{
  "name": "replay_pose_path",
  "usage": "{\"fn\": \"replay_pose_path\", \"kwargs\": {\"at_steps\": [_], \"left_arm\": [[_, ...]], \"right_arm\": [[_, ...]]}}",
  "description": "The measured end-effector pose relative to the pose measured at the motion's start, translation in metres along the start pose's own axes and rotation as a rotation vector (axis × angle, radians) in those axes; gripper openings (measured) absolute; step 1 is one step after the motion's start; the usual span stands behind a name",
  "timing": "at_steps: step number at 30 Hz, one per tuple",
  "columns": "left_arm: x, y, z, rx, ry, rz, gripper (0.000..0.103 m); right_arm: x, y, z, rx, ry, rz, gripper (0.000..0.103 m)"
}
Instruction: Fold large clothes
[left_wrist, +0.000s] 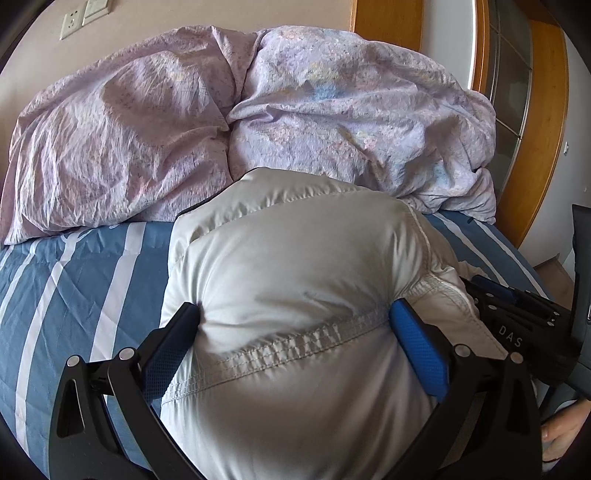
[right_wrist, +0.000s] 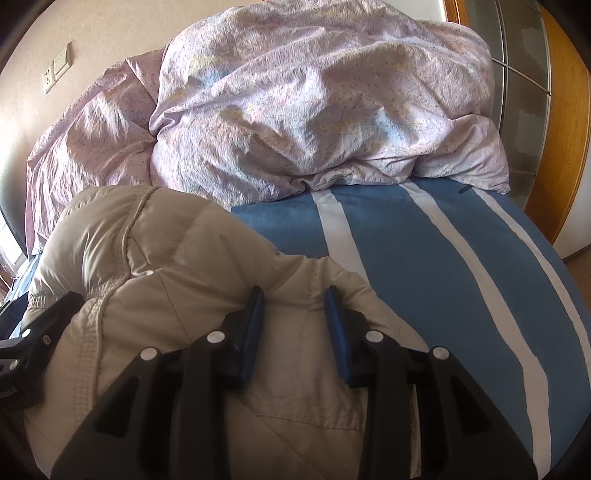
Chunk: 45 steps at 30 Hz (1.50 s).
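Observation:
A puffy pale grey-beige padded jacket (left_wrist: 295, 251) lies bunched on the bed. In the left wrist view my left gripper (left_wrist: 295, 306) straddles a thick bulge of it. Both blue pads (left_wrist: 417, 350) press into the padding from either side along a stitched seam. In the right wrist view my right gripper (right_wrist: 294, 291) is closed on a narrower fold of the same jacket (right_wrist: 177, 251), near its right edge. The two grippers sit side by side: the right gripper (left_wrist: 517, 317) shows beside the left one, and the left gripper (right_wrist: 40, 328) shows at the right wrist view's left edge.
A blue sheet with white stripes (left_wrist: 74, 280) (right_wrist: 436, 266) covers the bed. A rumpled lilac duvet (left_wrist: 332, 110) (right_wrist: 314, 103) is heaped just behind the jacket. Wall sockets (left_wrist: 74, 22), a wooden door frame (left_wrist: 546, 129) and a person's hand (left_wrist: 565, 432) are at the edges.

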<state>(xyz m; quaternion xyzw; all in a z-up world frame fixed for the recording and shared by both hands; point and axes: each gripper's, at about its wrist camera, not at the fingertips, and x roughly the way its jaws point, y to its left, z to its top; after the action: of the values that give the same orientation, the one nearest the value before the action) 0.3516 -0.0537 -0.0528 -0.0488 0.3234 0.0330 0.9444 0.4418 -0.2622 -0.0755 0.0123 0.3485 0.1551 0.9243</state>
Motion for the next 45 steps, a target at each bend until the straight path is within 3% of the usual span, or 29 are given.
{"fn": "replay_pose_path", "kwargs": {"at_steps": [8,12,18,24,26,29,30,31,34,38,41,45], "left_arm": [[-0.005,0.001,0.002,0.000,0.021,0.034,0.102],[-0.014,0.009,-0.001,-0.043,0.003,0.006,0.102],[-0.009,0.012,-0.005,-0.041,-0.006,0.008,0.102],[-0.004,0.010,-0.007,-0.049,-0.027,0.023,0.102],[-0.005,0.008,-0.006,-0.042,-0.019,0.030,0.102],[-0.018,0.015,-0.005,-0.058,0.027,-0.007,0.102],[-0.030,0.025,-0.006,-0.095,0.044,-0.063,0.102],[-0.039,0.033,-0.008,-0.124,0.053,-0.113,0.102],[-0.069,0.056,-0.013,-0.159,0.062,-0.229,0.102],[-0.083,0.073,-0.023,-0.121,0.128,-0.292,0.102],[-0.077,0.085,-0.034,-0.151,0.192,-0.336,0.102],[-0.063,0.099,-0.040,-0.235,0.250,-0.392,0.102]], "right_arm": [[-0.004,0.001,0.001,-0.012,0.023,-0.017,0.036],[-0.024,0.001,-0.005,-0.020,-0.001,-0.014,0.043],[-0.014,-0.001,-0.011,-0.006,-0.045,-0.018,0.044],[-0.006,-0.010,-0.009,0.024,-0.022,0.029,0.044],[-0.008,-0.004,-0.008,0.007,-0.018,-0.001,0.044],[-0.016,0.004,-0.004,-0.037,0.014,-0.080,0.053],[-0.027,0.005,-0.001,-0.032,0.042,-0.091,0.063],[-0.037,0.003,0.002,-0.018,0.054,-0.056,0.076],[-0.084,-0.017,0.014,0.055,0.052,0.159,0.100],[-0.115,-0.053,0.023,0.163,0.110,0.289,0.101],[-0.101,-0.079,0.014,0.272,0.268,0.394,0.101],[-0.075,-0.098,-0.005,0.336,0.400,0.403,0.101]]}}
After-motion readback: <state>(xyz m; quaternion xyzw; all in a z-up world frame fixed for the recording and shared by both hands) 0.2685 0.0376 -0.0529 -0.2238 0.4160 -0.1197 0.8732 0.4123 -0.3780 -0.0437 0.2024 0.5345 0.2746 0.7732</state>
